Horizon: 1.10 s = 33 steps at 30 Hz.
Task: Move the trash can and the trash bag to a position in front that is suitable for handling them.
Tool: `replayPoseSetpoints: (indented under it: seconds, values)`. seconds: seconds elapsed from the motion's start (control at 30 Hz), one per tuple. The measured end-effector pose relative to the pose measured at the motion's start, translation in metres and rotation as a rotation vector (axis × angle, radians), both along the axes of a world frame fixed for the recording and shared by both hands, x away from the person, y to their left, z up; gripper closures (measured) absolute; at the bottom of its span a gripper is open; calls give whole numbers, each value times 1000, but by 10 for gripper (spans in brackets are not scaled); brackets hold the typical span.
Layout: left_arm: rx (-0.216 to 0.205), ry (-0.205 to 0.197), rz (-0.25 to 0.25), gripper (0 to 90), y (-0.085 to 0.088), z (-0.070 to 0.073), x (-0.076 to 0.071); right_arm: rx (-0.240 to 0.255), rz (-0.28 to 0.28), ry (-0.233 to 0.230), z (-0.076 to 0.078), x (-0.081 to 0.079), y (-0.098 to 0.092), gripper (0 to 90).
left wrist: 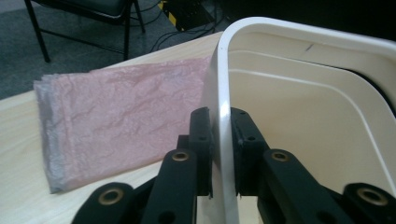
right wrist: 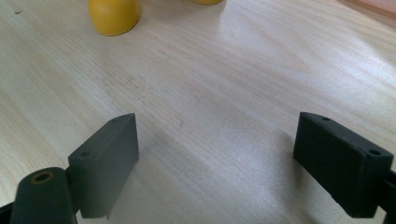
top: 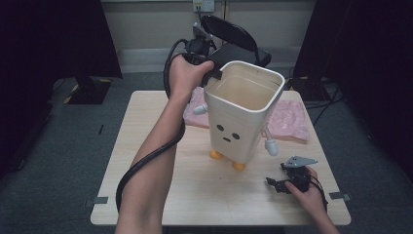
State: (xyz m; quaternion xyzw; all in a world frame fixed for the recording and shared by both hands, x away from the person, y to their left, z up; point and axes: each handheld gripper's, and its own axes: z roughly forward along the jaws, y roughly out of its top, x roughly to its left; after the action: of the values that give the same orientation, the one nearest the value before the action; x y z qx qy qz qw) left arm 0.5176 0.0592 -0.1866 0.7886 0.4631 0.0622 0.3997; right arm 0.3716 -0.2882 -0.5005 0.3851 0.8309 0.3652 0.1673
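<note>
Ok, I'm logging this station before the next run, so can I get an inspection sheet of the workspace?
Surface: pale wood table, bare near the front edge.
Job's things: white bin with a face, stub arms and orange feet, open top, tilted; pink bag folded flat behind it.
Clutter: nothing seen.
Grippers: left gripper clamped on the bin's rim; right gripper open, low over the table.
Cables: black cable trailing along the left forearm.
Surroundings: black chair behind the table, grey floor, dark panels at the sides.
</note>
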Motion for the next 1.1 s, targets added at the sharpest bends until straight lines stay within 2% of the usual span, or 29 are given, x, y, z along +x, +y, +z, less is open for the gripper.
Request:
replayPoseSetpoints:
  seconds: [0.17,0.23,0.3,0.4,0.43,0.47,0.67,0.8,0.83,0.93,1.1]
  values:
    - [3,-15,4,840,10,10,-3,0,0,0,0,0,0,130]
    - [45,-27,13,839,14,14,-5,0,0,1,0,0,0,130]
    - [63,-41,29,838,20,18,-8,0,-1,1,0,0,0,130]
    - [64,-49,34,839,28,21,-11,0,-1,1,0,0,0,130]
    - [51,-46,39,840,37,22,-13,0,0,1,0,0,0,130]
    - [58,-48,43,840,42,23,-14,0,-1,1,0,0,0,130]
    - [78,-48,64,839,67,22,-22,-1,0,0,0,0,0,130]
    - [89,-48,79,839,77,20,-27,0,-2,1,0,0,0,130]
    - [94,-43,85,839,86,18,-29,0,-1,0,0,0,0,130]
    - [91,-43,97,839,94,16,-32,0,-2,1,0,0,0,130]
    - [79,-31,121,839,121,10,-43,0,-1,-1,0,0,0,130]
